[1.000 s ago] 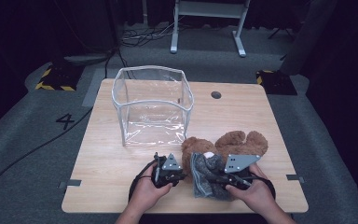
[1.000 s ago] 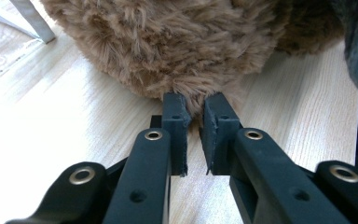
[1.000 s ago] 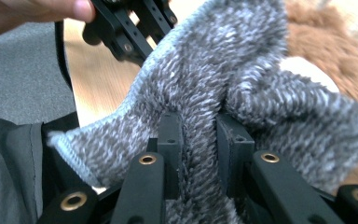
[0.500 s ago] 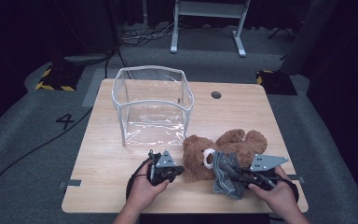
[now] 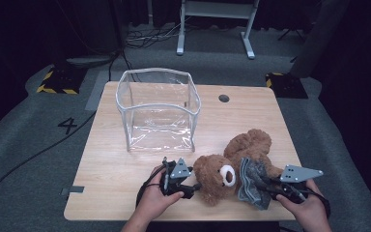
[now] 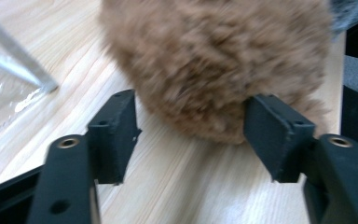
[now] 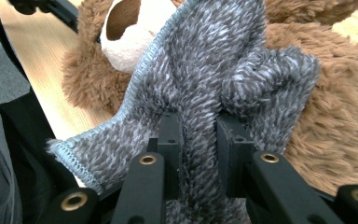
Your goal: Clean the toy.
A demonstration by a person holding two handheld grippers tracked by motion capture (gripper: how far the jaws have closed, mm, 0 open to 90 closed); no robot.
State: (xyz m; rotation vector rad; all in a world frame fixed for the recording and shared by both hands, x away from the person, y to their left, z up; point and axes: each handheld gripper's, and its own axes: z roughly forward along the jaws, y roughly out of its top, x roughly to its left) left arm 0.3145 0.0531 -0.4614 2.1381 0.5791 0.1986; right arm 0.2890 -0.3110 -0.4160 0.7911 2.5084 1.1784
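Since the earlier frames the right tool (image 5: 265,186) has drawn the grey cloth (image 5: 252,182) out toward the right edge of the desk (image 5: 111,164), and the teddy bear (image 5: 232,166) now lies more stretched out, its face uncovered and turned up. Its brown head sits near the front edge of the desk, its body reaching back and to the right. In the right gripper view the right tool (image 7: 198,135) is clenched on a fold of the grey cloth (image 7: 205,79), whose stitched edge drapes over the bear's pale muzzle and brown fur (image 7: 354,116). On the other side, the left tool (image 5: 189,186) lies low on the desk just beside the bear's head; its jaws have just been opening, and in the left gripper view the left tool (image 6: 191,126) stands released, with the fur of the teddy bear (image 6: 214,60) bulging between the two pads, the right pad at the fur's edge and the left one clear of it. A clear plastic bin (image 5: 159,108) stands upright behind the left hand (image 5: 154,200), well apart from the bear; its corner (image 6: 18,70) shows at the left of that same view.
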